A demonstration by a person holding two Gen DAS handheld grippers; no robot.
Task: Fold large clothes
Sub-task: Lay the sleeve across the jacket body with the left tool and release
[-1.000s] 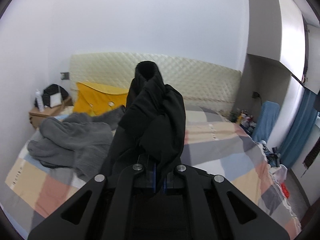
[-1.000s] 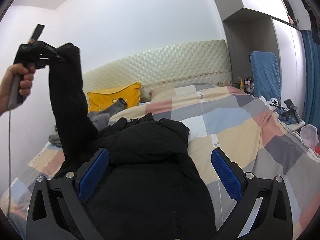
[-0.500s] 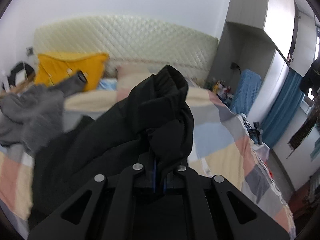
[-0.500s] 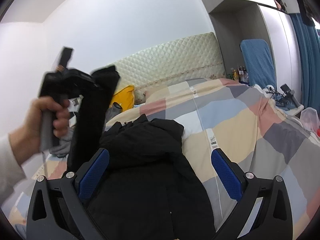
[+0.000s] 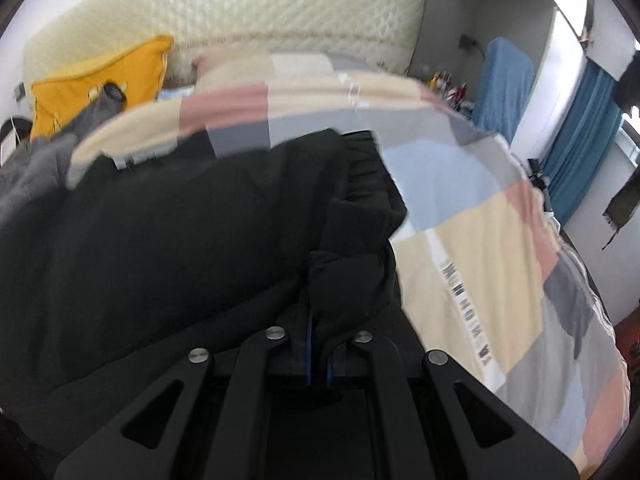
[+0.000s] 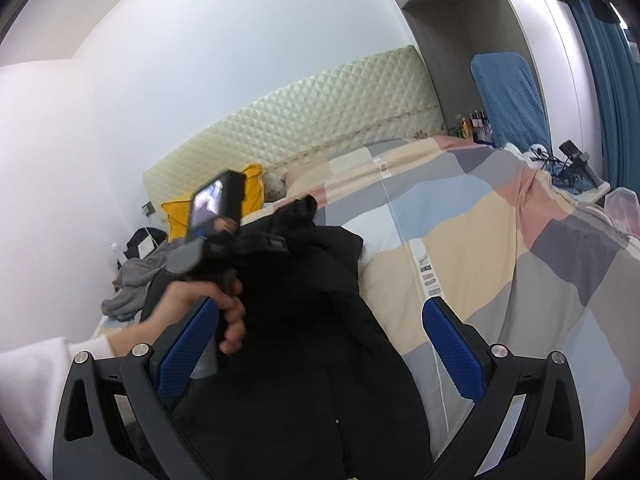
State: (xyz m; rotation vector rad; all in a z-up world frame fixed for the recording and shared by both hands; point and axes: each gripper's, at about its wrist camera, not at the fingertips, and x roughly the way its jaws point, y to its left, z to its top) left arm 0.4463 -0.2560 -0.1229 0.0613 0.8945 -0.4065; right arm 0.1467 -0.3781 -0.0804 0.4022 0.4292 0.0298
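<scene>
A large black padded jacket (image 6: 312, 344) lies on the checked bed cover (image 6: 500, 240); it also fills the left wrist view (image 5: 180, 232). My left gripper (image 5: 318, 344) is shut on the jacket's sleeve (image 5: 352, 264) and holds it low over the jacket's body; the cuff (image 5: 364, 160) points toward the headboard. In the right wrist view the left gripper (image 6: 276, 240) is held in a hand over the jacket. My right gripper (image 6: 320, 344) is open and empty, above the jacket's lower part.
A grey garment (image 6: 140, 276) and a yellow pillow (image 5: 104, 80) lie at the bed's left near the quilted headboard (image 5: 248, 20). A nightstand with a black bag (image 6: 142, 240) stands at left. A blue chair (image 6: 508, 96) and blue curtains (image 5: 580, 136) are at right.
My left gripper has swung the sleeve down from high in the air and across to the right, onto the jacket's body. My right gripper has stayed open over the jacket.
</scene>
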